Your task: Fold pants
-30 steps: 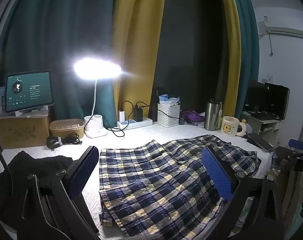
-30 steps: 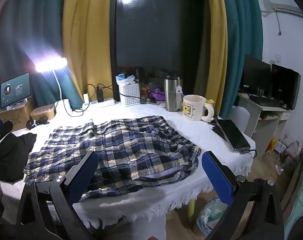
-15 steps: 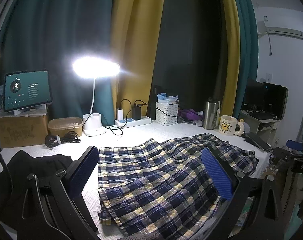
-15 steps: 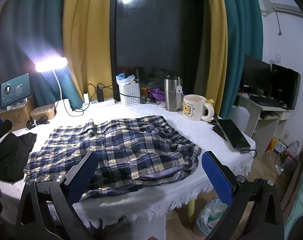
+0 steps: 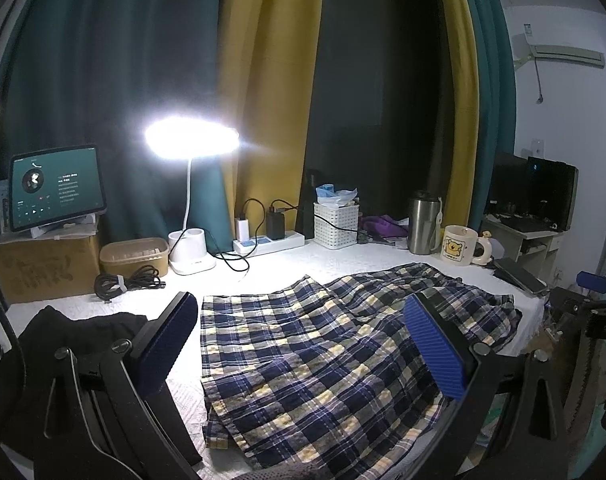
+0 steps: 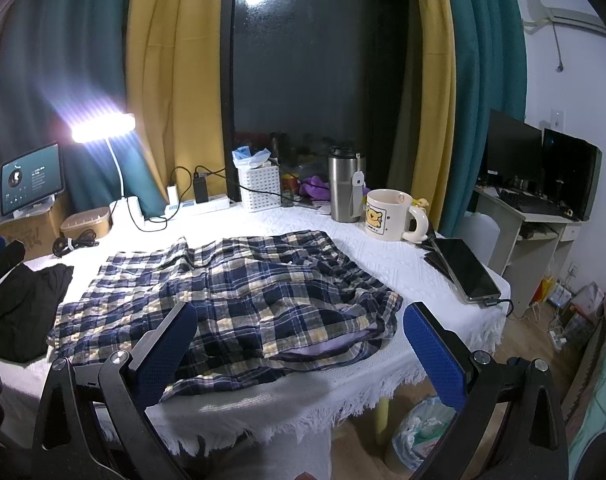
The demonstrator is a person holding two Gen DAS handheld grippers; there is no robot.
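Plaid pants (image 5: 323, 344) near table edge (image 6: 287, 404)

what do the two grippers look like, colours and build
Both look alike. The left gripper and the right gripper each have two long flat fingers faced with textured blue pads, set on a black frame of angled struts with silver bolts at the joints. No cables or sleeves show.
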